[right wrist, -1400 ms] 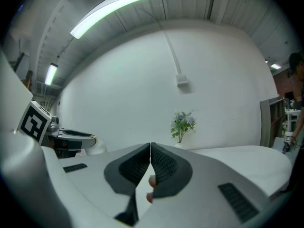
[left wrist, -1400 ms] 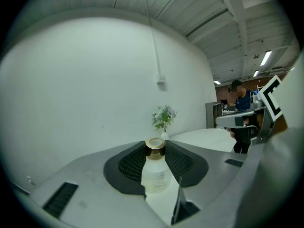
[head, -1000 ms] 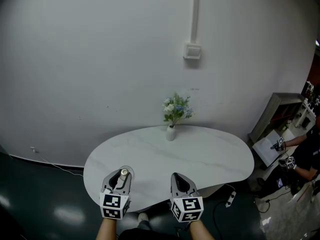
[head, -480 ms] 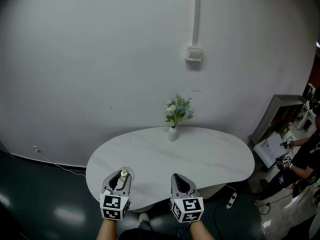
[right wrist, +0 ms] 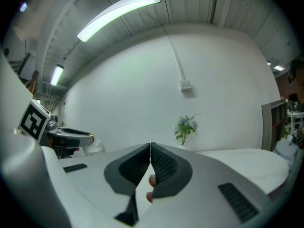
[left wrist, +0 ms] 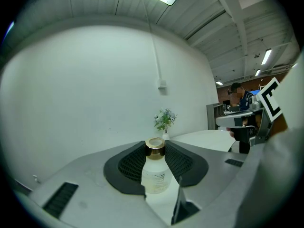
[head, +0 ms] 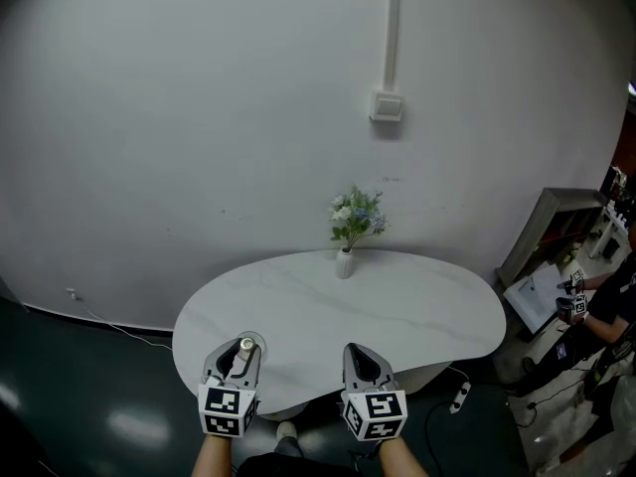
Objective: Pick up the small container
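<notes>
The small container (left wrist: pixel 154 170) is a clear bottle with a gold cap. It stands upright between the two dark pads of my left gripper (left wrist: pixel 155 161), which is shut on it. In the head view the container (head: pixel 245 347) shows at the tip of my left gripper (head: pixel 237 360), over the near left edge of the white table (head: pixel 417 316). My right gripper (head: pixel 364 364) hovers beside it at the table's front edge. Its jaws (right wrist: pixel 150 160) meet at the tips, shut with nothing between them.
A small white vase of flowers (head: pixel 346 251) stands at the table's far edge by the white wall. To the right, beyond the table, is a grey cabinet (head: pixel 542 227) and a seated person (head: pixel 606 316) holding other grippers. A power strip (head: pixel 457 396) lies on the dark floor.
The head view has shifted slightly; the table and vase sit a little to the right. Both grippers and the held container stay as they were. The person at the right moved their hands.
</notes>
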`<act>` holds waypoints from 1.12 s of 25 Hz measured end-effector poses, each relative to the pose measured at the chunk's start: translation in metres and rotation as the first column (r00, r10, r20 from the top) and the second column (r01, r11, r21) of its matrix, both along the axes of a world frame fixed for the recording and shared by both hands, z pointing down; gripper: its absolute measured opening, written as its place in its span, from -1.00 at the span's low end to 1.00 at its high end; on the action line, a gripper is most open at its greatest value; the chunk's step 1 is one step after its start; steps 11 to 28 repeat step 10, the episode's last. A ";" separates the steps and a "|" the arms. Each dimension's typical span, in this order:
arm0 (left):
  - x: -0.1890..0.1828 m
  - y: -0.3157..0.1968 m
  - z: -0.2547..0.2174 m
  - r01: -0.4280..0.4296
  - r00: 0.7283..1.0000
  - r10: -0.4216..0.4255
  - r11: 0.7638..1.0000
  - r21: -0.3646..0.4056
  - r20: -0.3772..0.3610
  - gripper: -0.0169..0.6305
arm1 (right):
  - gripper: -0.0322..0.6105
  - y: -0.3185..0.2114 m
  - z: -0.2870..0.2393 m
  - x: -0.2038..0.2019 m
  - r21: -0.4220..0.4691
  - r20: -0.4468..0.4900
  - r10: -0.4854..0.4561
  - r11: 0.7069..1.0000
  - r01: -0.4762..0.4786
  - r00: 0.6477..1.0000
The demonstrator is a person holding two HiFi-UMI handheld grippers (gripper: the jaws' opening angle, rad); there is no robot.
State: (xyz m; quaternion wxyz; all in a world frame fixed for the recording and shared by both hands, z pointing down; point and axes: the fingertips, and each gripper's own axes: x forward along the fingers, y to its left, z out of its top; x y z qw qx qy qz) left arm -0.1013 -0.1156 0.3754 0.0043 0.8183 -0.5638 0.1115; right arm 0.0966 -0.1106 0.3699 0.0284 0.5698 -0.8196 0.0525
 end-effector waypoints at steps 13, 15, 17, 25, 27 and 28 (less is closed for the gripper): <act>-0.007 -0.001 0.000 0.002 1.000 -0.002 1.000 0.000 0.003 -0.55 | -0.69 -0.001 0.002 -0.007 -0.004 -0.007 -0.006 1.000 0.006 1.000; -0.007 -0.001 0.000 0.002 1.000 -0.002 1.000 0.000 0.003 -0.55 | -0.69 -0.001 0.002 -0.007 -0.004 -0.007 -0.006 1.000 0.006 1.000; -0.007 -0.001 0.000 0.002 1.000 -0.002 1.000 0.000 0.003 -0.55 | -0.69 -0.001 0.002 -0.007 -0.004 -0.007 -0.006 1.000 0.006 1.000; -0.007 -0.001 0.000 0.002 1.000 -0.002 1.000 0.000 0.003 -0.55 | -0.69 -0.001 0.002 -0.007 -0.004 -0.007 -0.006 1.000 0.006 1.000; -0.007 -0.001 0.000 0.002 1.000 -0.002 1.000 0.000 0.003 -0.55 | -0.69 -0.001 0.002 -0.007 -0.004 -0.007 -0.006 1.000 0.006 1.000; -0.007 -0.001 0.000 0.002 1.000 -0.002 1.000 0.000 0.003 -0.55 | -0.69 -0.001 0.002 -0.007 -0.004 -0.007 -0.006 1.000 0.006 1.000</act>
